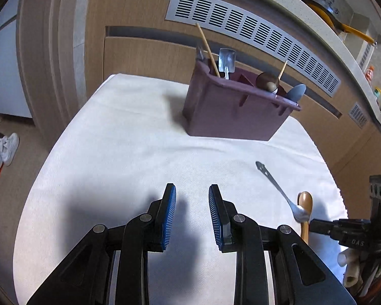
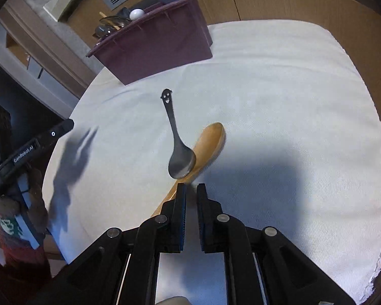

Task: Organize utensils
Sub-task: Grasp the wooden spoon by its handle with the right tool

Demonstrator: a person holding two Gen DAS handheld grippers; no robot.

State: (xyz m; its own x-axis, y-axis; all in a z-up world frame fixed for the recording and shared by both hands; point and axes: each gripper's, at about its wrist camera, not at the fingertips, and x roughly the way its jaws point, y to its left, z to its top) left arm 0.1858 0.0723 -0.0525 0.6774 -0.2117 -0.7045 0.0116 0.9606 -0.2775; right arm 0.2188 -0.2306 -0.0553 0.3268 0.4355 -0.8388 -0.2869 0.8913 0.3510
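Note:
A purple utensil caddy [image 1: 231, 111] stands at the far side of the white tablecloth [image 1: 119, 147] and holds chopsticks, a metal scoop and spoons; it also shows in the right wrist view [image 2: 155, 48]. A metal spoon [image 2: 176, 142] lies with its bowl resting on a wooden spoon [image 2: 203, 147]; both also show in the left wrist view, the metal spoon [image 1: 279, 190] and the wooden spoon [image 1: 304, 208]. My right gripper [image 2: 191, 186] is just short of the spoons, jaws narrowly apart, empty. My left gripper [image 1: 192, 190] is open and empty over bare cloth.
Wooden cabinet fronts with a metal vent grille [image 1: 254, 30] rise behind the table. The table's edges fall away on the left and right. White shoes [image 1: 5, 150] lie on the floor at left. The left gripper's body [image 2: 25, 152] shows at the left of the right wrist view.

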